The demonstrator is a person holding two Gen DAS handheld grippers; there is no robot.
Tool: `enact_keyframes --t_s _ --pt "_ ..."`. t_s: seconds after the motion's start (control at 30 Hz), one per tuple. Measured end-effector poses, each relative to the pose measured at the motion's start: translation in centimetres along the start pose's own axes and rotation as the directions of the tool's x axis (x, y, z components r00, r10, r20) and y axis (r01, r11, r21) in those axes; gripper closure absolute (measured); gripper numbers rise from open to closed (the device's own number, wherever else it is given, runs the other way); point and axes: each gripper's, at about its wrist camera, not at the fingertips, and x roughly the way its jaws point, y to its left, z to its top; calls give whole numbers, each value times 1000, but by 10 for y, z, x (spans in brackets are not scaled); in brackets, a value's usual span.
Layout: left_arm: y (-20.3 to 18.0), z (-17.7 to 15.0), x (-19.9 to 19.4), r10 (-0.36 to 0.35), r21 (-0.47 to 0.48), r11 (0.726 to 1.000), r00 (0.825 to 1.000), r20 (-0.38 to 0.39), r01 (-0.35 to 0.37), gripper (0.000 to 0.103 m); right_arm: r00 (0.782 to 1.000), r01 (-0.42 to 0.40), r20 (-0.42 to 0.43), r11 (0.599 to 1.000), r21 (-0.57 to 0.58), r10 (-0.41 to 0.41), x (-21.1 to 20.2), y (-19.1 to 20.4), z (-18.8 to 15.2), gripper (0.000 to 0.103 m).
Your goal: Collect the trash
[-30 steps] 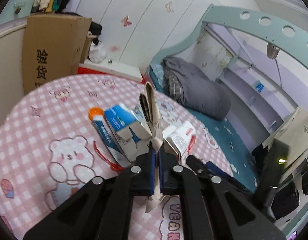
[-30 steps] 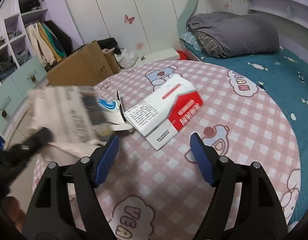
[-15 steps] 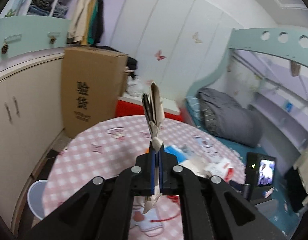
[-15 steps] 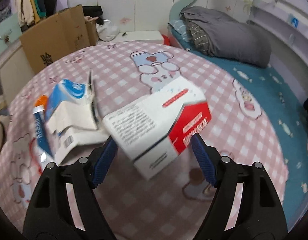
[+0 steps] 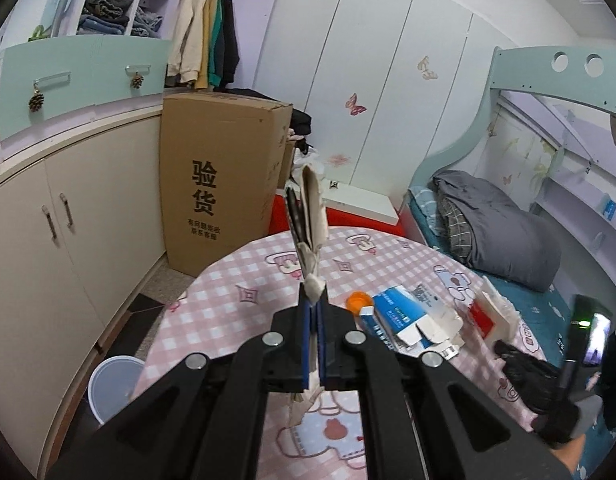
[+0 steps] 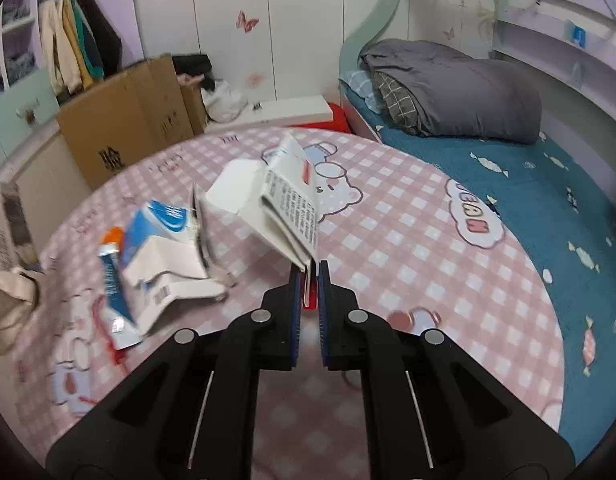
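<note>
My left gripper (image 5: 316, 312) is shut on a folded paper wrapper (image 5: 310, 216) and holds it upright above the pink checked round table (image 5: 235, 280). My right gripper (image 6: 308, 280) is shut on the edge of a red and white carton (image 6: 279, 196), lifted and tilted above the table (image 6: 428, 248). A torn blue and white box (image 6: 163, 240) and a blue tube with an orange cap (image 6: 111, 272) lie on the table to its left; the box also shows in the left wrist view (image 5: 412, 316).
A white bin (image 5: 111, 384) stands on the floor left of the table. A tall cardboard box (image 5: 219, 184) and cream cupboards (image 5: 47, 240) are behind. A bed with a grey duvet (image 6: 448, 88) and teal sheet is on the right.
My right gripper closed on the red and white carton and lifted it off the table. My left gripper rose and swung left with the paper wrapper, bringing the white bin into view.
</note>
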Motion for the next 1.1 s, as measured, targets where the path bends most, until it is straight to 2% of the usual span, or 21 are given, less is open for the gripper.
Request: enact_keyframes --t_s 0.2,0.53,0.6,0.8,0.97,1.1 --pt "14 2 -17 12 -1 1000 1000 12 -12 100 994 -94 59 995 33 92 -40 9 -6 95" --pt "57 5 -51 26 -44 999 999 34 -24 100 967 -210 135 976 -60 216 -107 80 -14 95" --pt "68 6 -56 30 -57 998 999 37 -28 100 958 -245 135 966 -84 254 -115 100 -15 95" --pt "106 5 -63 58 -100 993 998 23 -56 100 950 -292 65 943 -158 305 -112 151 -22 95" --pt "133 2 -61 82 -132 988 997 7 -80 100 940 -320 45 921 -221 338 -114 192 -27 95" --pt "161 -1 -59 98 -176 979 995 -16 -99 100 921 -368 19 886 -281 389 -114 237 -30 95"
